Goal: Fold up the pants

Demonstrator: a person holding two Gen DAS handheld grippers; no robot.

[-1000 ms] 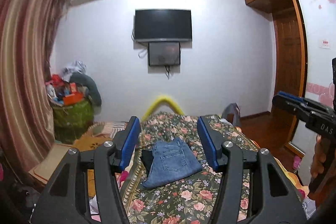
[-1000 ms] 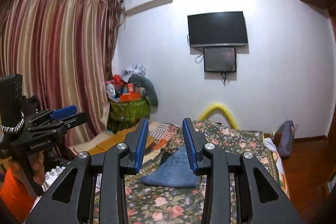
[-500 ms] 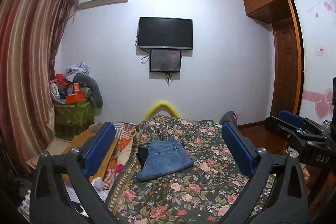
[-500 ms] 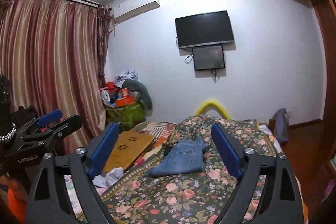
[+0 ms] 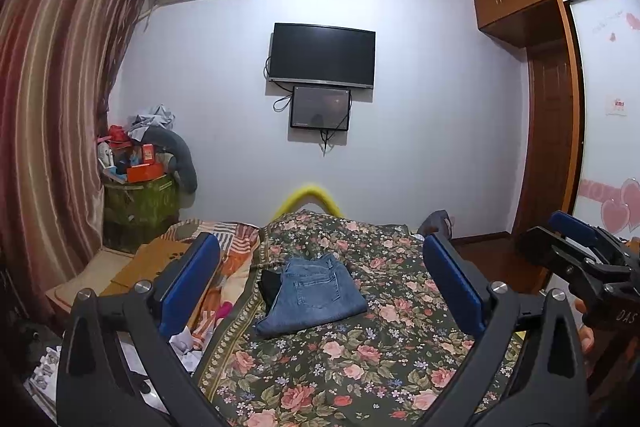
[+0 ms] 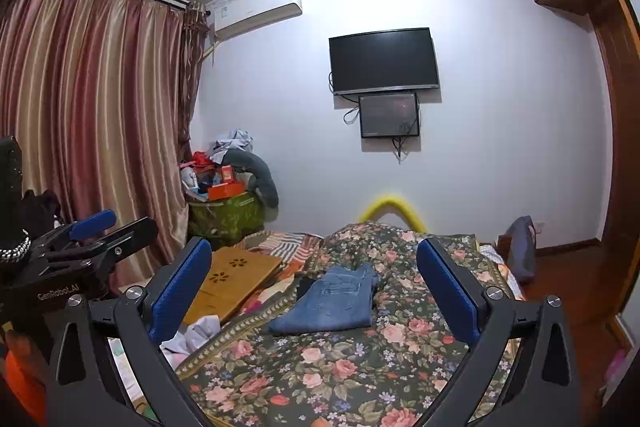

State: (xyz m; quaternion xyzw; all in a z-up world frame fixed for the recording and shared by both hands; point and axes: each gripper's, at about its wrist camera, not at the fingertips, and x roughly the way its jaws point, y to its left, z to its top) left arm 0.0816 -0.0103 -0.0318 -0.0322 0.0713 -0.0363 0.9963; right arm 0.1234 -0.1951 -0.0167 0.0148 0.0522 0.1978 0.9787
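Blue jeans (image 5: 316, 293) lie folded in a compact rectangle on the floral bedspread (image 5: 360, 367), back pocket up; they also show in the right wrist view (image 6: 332, 301). A dark item (image 5: 269, 285) sticks out at their left edge. My left gripper (image 5: 320, 279) is wide open and empty, held above the near part of the bed, well short of the jeans. My right gripper (image 6: 314, 279) is also wide open and empty, likewise held back from the jeans. Each gripper shows at the edge of the other's view, the right one (image 5: 576, 251) and the left one (image 6: 92, 239).
A wooden lap desk (image 6: 236, 277) and loose clothes (image 6: 192, 337) lie left of the bed. A green box piled with clutter (image 5: 140, 203) stands by the curtain (image 5: 48, 131). A TV (image 5: 322, 55) hangs on the far wall. A wardrobe (image 5: 552, 131) and wooden floor are to the right.
Both grippers opened from nearly shut to wide open and pulled back and up from the jeans. The folded jeans have not moved.
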